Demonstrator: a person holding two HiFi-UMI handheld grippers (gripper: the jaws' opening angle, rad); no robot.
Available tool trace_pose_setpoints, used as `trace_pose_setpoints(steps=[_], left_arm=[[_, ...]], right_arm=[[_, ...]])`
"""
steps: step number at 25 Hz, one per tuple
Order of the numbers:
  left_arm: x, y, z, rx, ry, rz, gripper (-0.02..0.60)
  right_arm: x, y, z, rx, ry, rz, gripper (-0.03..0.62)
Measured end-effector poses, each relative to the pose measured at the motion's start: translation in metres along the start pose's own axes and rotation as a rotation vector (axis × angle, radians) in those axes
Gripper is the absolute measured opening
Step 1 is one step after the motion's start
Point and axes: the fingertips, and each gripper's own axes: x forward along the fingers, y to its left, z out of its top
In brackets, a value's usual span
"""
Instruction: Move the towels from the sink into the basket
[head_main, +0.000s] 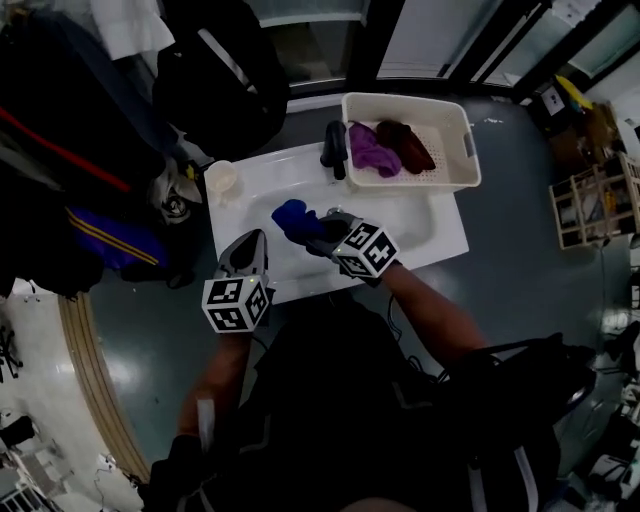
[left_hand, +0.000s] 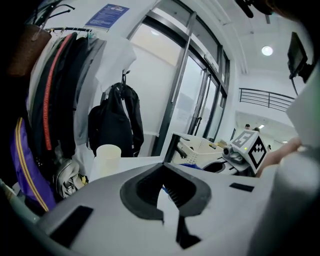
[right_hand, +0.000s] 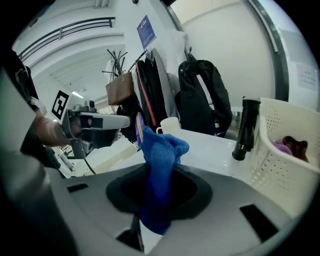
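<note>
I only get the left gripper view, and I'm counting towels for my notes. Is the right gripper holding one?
Observer: Yes. The right gripper is shut on a blue towel, which bunches out past its jaws.
Operator: And what is in the basket so far?
Observer: Two towels lie in the white basket: a purple towel and a dark red towel beside it.
</note>
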Motion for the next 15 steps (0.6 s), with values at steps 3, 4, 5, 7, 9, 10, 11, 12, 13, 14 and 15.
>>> trace_pose_setpoints(steps=[3,4,5,7,9,10,11,12,13,14,15], left_arm=[[0.010,-0.010,0.011,0.009,-0.018,-0.044,0.005],[0.012,-0.014,0.015,0.011,-0.023,-0.061,0.005],[0.014,-0.019,0.019,0.016,-0.030,-0.079,0.005],[0.019,-0.029,0.029,0.030,-0.043,-0.111,0.005],[0.025,-0.039,0.038,0.039,-0.051,-0.135,0.005],[0.028,-0.045,0.042,0.041,-0.055,-0.144,0.005],[0.032,-0.051,0.047,0.044,-0.061,-0.152,0.005],[0.036,-0.058,0.053,0.049,-0.068,-0.161,0.005],[0.041,-0.065,0.058,0.055,-0.075,-0.170,0.005],[0.045,-0.072,0.064,0.061,-0.081,-0.179,0.005],[0.048,-0.079,0.069,0.067,-0.088,-0.187,0.005]], right_arm=[[-0.026,-0.002,0.011,0.020,-0.046,-0.047,0.104],[-0.035,-0.003,0.013,0.030,-0.062,-0.062,0.104],[-0.044,-0.005,0.016,0.041,-0.079,-0.077,0.104],[-0.061,-0.010,0.024,0.058,-0.112,-0.110,0.104],[-0.077,-0.016,0.031,0.060,-0.139,-0.143,0.104],[-0.086,-0.020,0.034,0.058,-0.152,-0.158,0.104],[-0.096,-0.025,0.037,0.056,-0.164,-0.171,0.104],[-0.105,-0.029,0.040,0.056,-0.173,-0.183,0.104],[-0.113,-0.035,0.042,0.057,-0.179,-0.193,0.106],[-0.121,-0.040,0.044,0.060,-0.183,-0.201,0.106],[-0.128,-0.044,0.045,0.066,-0.186,-0.207,0.105]])
